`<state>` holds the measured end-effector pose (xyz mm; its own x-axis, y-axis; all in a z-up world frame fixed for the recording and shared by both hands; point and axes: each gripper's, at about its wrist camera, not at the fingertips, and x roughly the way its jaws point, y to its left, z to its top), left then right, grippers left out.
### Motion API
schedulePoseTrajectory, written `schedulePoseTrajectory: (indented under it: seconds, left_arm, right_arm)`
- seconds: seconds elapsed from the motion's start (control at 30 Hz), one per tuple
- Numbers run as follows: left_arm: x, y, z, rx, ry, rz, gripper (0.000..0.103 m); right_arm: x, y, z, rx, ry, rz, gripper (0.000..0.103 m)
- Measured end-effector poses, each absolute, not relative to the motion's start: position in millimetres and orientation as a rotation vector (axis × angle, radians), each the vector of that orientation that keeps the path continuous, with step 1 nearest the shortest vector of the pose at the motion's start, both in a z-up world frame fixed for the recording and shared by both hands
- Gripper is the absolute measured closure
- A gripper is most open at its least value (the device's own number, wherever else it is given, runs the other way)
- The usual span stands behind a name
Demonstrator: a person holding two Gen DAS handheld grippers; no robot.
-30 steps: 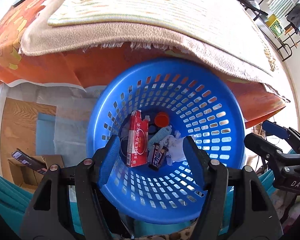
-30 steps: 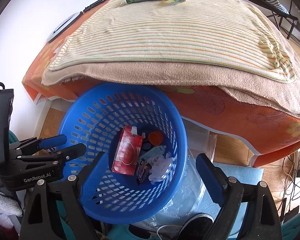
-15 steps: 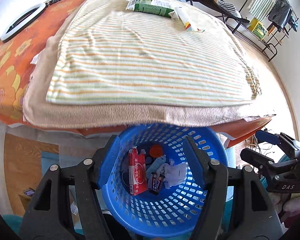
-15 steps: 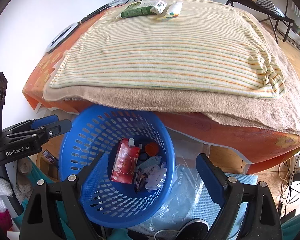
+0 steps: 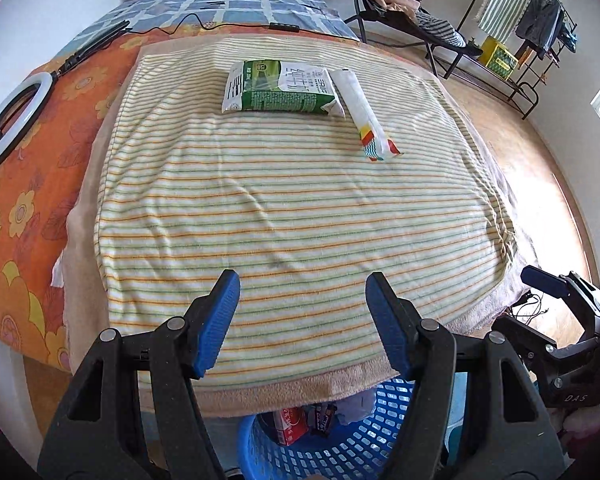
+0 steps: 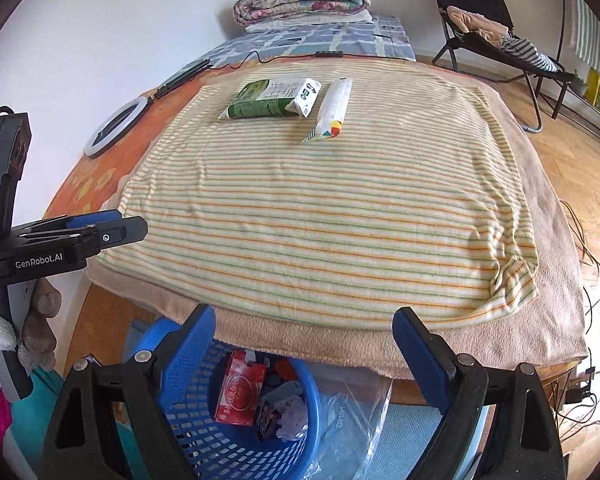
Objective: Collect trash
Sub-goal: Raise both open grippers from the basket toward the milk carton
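Our left hand-held gripper point(image 5: 302, 304) is open about halfway and has nothing in it. It hangs over the near edge of the striped towel point(image 5: 292, 208) and touches nothing. Our right hand-held gripper point(image 6: 304, 340) is open very wide. It is empty too, and it hangs by the near edge of the bed, above the blue basket point(image 6: 236, 436).

The blue basket sits on the floor, tucked just under the edge of the bed. It already has trash in it: a red packet point(image 6: 240, 392), a dark candy wrapper and some crumpled white paper.

Two more pieces of trash lie far away from us, at the far end of the striped towel. One is a green and white carton point(image 5: 280, 88) lying flat on its side. The other is a long white wrapper point(image 5: 364, 116) with bright colors at one end. They lie just beside each other and look like they touch at the far end.

We think the carton is light if it is empty. It looks a bit stiff, but it could squash if we squeeze hard. We would take it across its thin sides. The wrapper looks soft, thin and slippery, so we would pinch it in the middle and hold tight.
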<state>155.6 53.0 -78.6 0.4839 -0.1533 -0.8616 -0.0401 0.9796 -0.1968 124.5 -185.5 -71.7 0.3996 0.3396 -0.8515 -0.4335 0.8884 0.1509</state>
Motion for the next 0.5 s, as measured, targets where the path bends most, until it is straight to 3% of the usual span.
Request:
schedulePoseTrajectory:
  seconds: [0.5]
  left_arm:
    - [309.3,77.9,-50.9,-0.151,1.018,-0.174,0.036]
  right_arm:
    - [186.7,-160.8,-45.5,-0.212,1.009,0.449,0.011]
